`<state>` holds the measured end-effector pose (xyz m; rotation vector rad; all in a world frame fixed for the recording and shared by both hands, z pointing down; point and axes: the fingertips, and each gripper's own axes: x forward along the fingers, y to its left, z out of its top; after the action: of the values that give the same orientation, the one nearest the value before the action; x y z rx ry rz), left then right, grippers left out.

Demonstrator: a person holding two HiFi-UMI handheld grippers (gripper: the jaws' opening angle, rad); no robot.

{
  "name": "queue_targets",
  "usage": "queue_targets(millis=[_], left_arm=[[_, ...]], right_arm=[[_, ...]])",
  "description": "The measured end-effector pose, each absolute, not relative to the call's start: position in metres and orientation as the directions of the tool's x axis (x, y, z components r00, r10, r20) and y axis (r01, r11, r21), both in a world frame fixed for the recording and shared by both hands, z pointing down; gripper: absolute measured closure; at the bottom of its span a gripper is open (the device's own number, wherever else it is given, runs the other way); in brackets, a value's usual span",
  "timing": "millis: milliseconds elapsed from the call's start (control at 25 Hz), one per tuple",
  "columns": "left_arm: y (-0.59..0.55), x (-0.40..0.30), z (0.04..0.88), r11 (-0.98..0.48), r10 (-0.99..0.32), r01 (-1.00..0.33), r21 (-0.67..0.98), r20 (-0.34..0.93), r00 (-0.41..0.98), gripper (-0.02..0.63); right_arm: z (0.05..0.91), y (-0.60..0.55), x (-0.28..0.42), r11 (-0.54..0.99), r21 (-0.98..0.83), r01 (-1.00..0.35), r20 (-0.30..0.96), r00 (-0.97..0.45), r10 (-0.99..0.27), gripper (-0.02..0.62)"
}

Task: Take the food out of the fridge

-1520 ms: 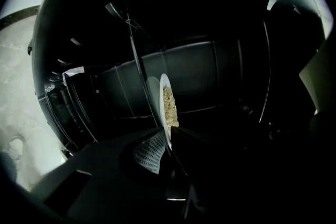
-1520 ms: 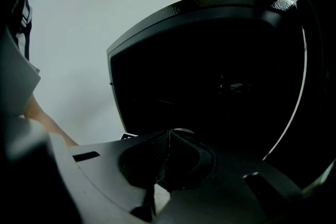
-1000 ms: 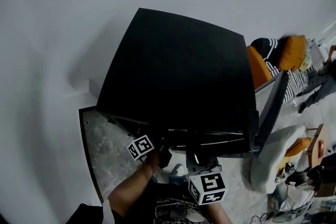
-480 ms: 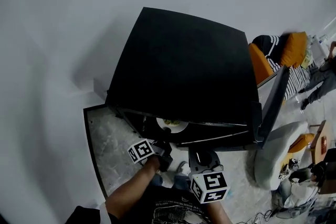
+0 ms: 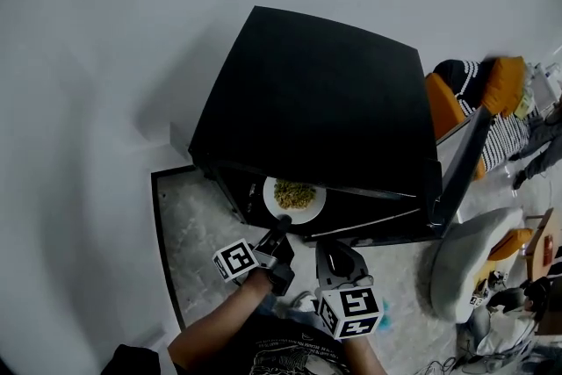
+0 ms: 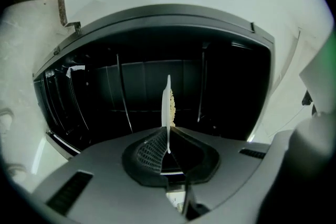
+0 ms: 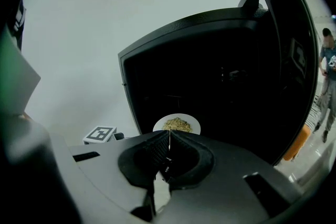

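Pinching the round white plate (image 5: 305,216) by its thin rim, the left gripper (image 5: 279,233) has its two grey jaws pressed tight on it. From the left gripper view the plate (image 6: 167,97) shows edge-on, like a thin white line standing up at 12 o'clock from between the jaws. The pads (image 6: 149,150) there look bumpy, like a net. A lumpy heap of yellowish food (image 5: 294,193) lies on the plate. The plate sticks out of the dark open front of the small, boxy black fridge (image 5: 316,101), whose top is smooth and flat. The fridge's black door (image 5: 458,167) hangs open at 3 o'clock. The floor (image 5: 193,224) is grey speckled stone.

The right gripper (image 5: 332,255) is at 5 o'clock from the plate and does not touch it. Its jaws are closed together with nothing in them. In the right gripper view the plate (image 7: 195,126) lies just past them at 12 o'clock.
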<state>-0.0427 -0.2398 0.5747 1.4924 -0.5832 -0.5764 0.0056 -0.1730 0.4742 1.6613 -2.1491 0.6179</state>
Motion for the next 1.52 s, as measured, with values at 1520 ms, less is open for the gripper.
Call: queue_targets(millis=[1520], left_arm=[[-0.077, -0.046, 0.427, -0.138, -0.869, 0.019, 0.99, -0.13, 0.477, 0.583]], right_arm=[[0.43, -0.059, 0.032, 0.431, -0.133, -0.892, 0.334, -0.45, -0.828, 0.574]])
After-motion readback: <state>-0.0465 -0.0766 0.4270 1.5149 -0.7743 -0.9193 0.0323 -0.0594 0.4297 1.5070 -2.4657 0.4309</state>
